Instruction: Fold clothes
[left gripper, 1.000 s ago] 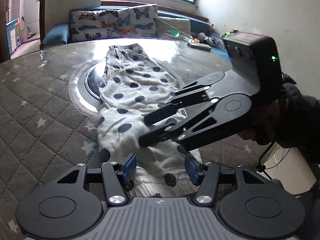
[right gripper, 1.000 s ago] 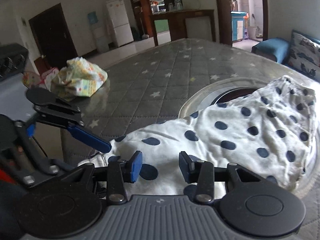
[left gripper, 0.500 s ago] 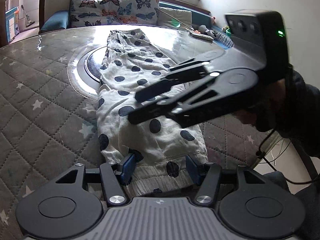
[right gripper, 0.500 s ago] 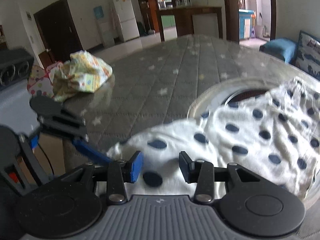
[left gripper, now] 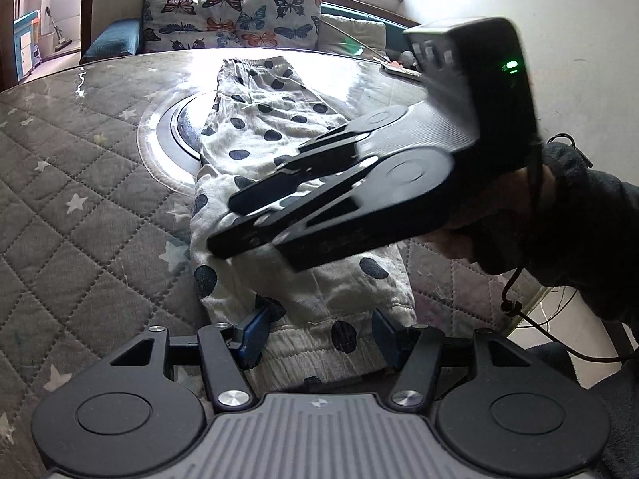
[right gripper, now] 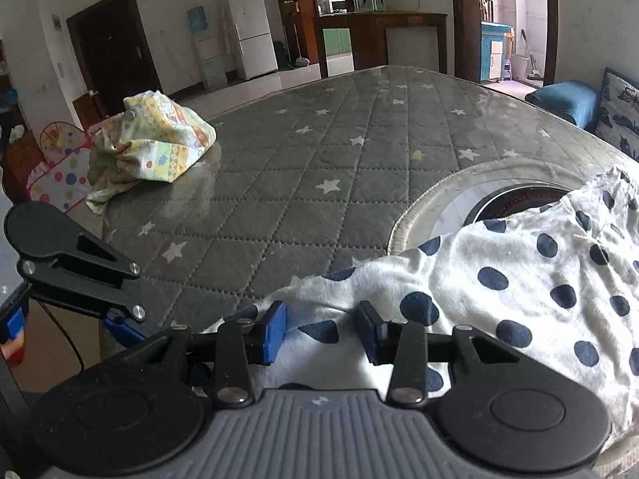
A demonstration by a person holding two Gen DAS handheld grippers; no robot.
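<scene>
White trousers with dark blue dots (left gripper: pixel 279 127) lie lengthwise on the quilted grey table, the ribbed waistband nearest me. My left gripper (left gripper: pixel 319 337) is open, its blue pads either side of the waistband (left gripper: pixel 319 359). My right gripper (left gripper: pixel 223 227) reaches across the cloth from the right in the left wrist view; its tips are over the left edge of the trousers. In the right wrist view the right gripper (right gripper: pixel 321 333) is open, with the dotted cloth (right gripper: pixel 499 279) between and beyond its pads. The left gripper's finger (right gripper: pixel 76 263) shows at the left.
A crumpled yellow patterned garment (right gripper: pixel 151 143) lies at the table's far corner. A round glass turntable (left gripper: pixel 175 127) sits under the trousers. A sofa with butterfly cushions (left gripper: pixel 235 20) stands beyond the table. A white fridge (right gripper: pixel 249 32) is far off.
The right gripper has swept left across the trousers toward their left edge. The left gripper has drawn back to the waistband. Both stay open.
</scene>
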